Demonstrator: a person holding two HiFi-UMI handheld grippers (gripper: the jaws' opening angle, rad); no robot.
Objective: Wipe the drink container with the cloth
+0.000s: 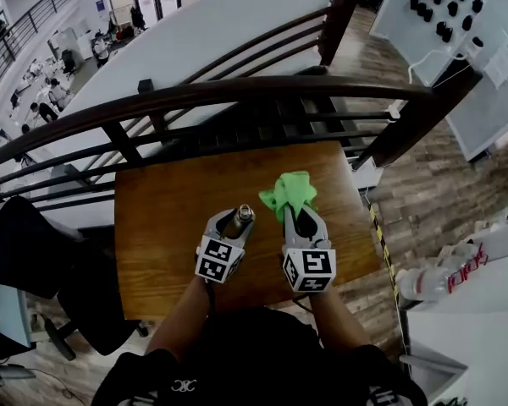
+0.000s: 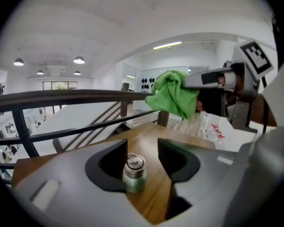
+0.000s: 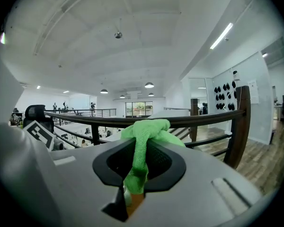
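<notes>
A small metal drink bottle with a screw cap stands upright on the wooden table. My left gripper straddles it. In the left gripper view the bottle sits between the jaws close to the left one, with bare wood showing beside the right one, so the gripper is open. My right gripper is just right of the bottle, shut on a green cloth that bunches out past its tips. That cloth hangs pinched between the jaws of the right gripper, and the left gripper view shows the cloth held above the table.
A dark wooden railing runs along the table's far edge, with a drop to a lower floor behind it. A white table with plastic bottles stands to the right. A black chair is at the left.
</notes>
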